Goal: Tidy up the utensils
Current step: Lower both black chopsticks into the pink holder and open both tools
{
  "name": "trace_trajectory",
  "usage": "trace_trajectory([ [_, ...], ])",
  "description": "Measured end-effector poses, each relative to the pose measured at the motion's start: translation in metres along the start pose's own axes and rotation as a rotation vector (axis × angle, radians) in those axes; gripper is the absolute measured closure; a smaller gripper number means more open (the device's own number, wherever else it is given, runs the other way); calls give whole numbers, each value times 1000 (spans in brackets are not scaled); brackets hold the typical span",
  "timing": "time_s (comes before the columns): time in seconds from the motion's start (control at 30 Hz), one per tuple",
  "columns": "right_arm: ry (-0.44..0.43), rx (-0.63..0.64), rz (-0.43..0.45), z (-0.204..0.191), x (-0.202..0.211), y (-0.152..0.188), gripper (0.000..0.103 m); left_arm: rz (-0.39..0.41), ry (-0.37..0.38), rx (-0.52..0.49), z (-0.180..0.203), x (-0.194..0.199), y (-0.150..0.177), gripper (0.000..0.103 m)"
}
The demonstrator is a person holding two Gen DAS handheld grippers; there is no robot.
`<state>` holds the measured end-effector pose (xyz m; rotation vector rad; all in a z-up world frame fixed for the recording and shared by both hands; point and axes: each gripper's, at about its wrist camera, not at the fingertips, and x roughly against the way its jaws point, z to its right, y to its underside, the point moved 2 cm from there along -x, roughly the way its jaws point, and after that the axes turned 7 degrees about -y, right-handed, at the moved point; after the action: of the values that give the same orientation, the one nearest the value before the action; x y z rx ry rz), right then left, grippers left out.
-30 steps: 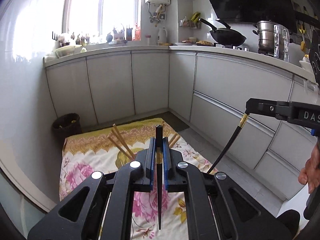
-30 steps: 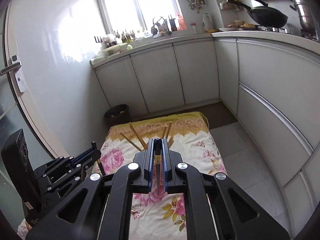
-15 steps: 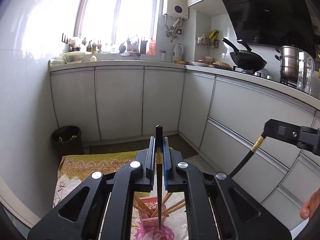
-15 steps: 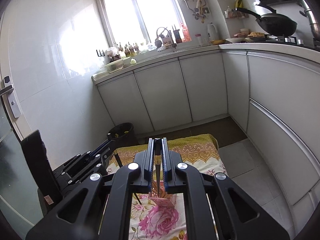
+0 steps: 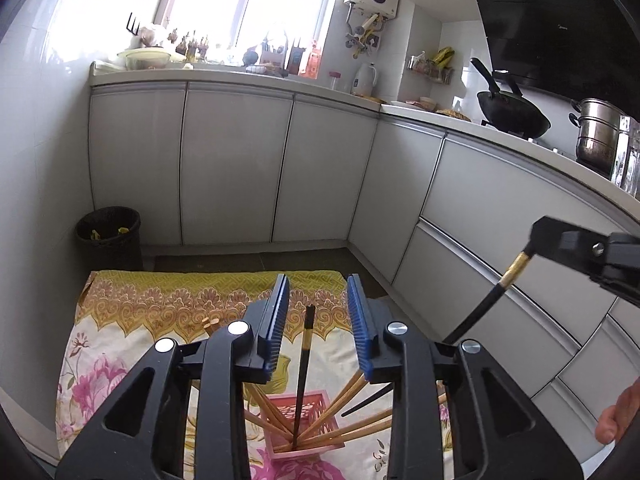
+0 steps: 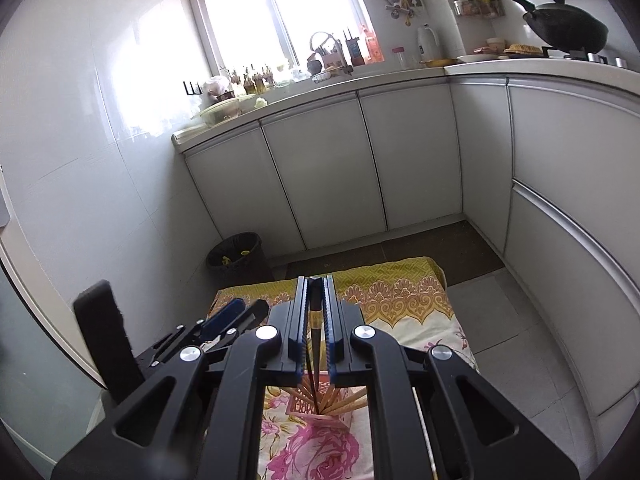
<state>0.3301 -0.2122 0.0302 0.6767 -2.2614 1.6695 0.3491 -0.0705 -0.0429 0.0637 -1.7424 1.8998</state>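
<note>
A pink slotted holder [image 5: 308, 408] stands on the floral cloth [image 5: 120, 360] and holds several wooden chopsticks [image 5: 360, 428]. A black chopstick with a gold band [image 5: 305, 360] stands upright in the holder, free between the blue pads of my left gripper [image 5: 318, 300], which is open above it. My right gripper [image 6: 316, 300] is shut on a second black chopstick [image 6: 315, 360] whose tip hangs just over the holder [image 6: 320, 408]. In the left wrist view that chopstick [image 5: 486, 304] slants down from the right gripper's fingers [image 5: 560, 240].
The cloth lies on the kitchen floor. A black waste bin [image 5: 109, 232] stands at its far left corner. White cabinets [image 5: 240, 168] run along the back and right. A wok [image 5: 514, 114] and steel pot [image 5: 596, 134] sit on the counter.
My left gripper has opened and let go of its black chopstick, which now stands in the holder. Both grippers have tilted up and come over the holder.
</note>
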Motion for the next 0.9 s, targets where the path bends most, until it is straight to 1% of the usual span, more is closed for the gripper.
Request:
trace_trajectory([
  [0.1, -2, 7, -10, -5, -9, 4, 96, 40, 7, 8, -6, 21, -11, 69],
  [0.17, -6, 10, -14, -9, -14, 8, 96, 77, 2, 13, -9, 36, -19, 63],
  [0.2, -10, 13, -17, -12, -18, 9, 96, 94, 6, 20, -12, 43, -21, 62],
  [0.27, -4, 25, -22, -15, -24, 15, 96, 113, 4, 28, -17, 55, -23, 56],
  [0.3, -4, 29, -27, -17, -28, 18, 96, 126, 2, 34, -20, 61, -24, 55],
  [0.43, 2, 34, -57, -19, -43, 31, 96, 131, -7, 50, -30, 72, -23, 54],
  [0.73, 35, 65, -87, -27, -59, 47, 96, 115, -7, 80, -44, 75, -16, 54],
  [0.9, 35, 41, -97, -23, -64, 50, 96, 116, -14, 85, -48, 78, -16, 54],
])
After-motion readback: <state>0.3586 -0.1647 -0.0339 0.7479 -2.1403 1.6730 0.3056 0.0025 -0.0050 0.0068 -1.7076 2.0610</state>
